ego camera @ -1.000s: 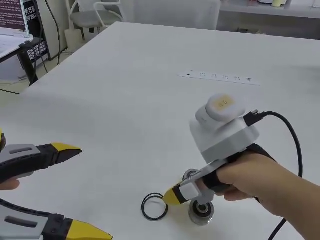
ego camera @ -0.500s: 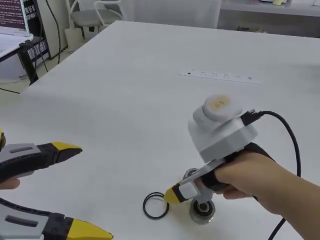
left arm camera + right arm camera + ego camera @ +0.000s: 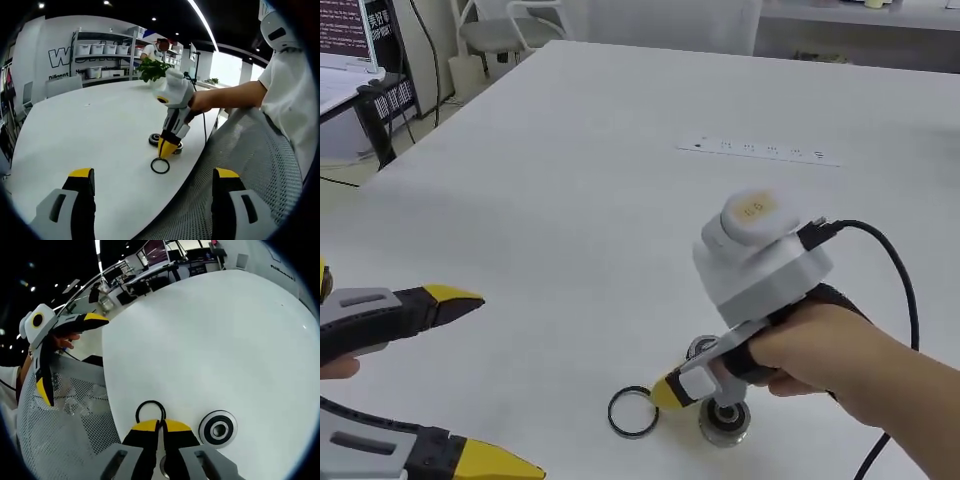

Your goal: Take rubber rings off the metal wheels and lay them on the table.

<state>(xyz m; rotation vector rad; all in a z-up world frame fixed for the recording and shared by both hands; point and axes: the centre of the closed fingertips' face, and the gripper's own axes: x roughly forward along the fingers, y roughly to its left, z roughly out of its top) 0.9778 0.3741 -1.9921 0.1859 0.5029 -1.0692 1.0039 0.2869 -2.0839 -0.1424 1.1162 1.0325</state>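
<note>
Lying by the tabletop's near edge, a thin black rubber ring [image 3: 632, 412] touches the right gripper [image 3: 665, 392], jaws pressed together; the left gripper [image 3: 485, 380] gapes wide.

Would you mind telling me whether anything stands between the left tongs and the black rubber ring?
Nothing visible does: bare white table lies between the left tongs and the black rubber ring.

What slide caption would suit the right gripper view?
Right tool, shut, at a rubber ring beside a metal wheel on the white table.
</note>
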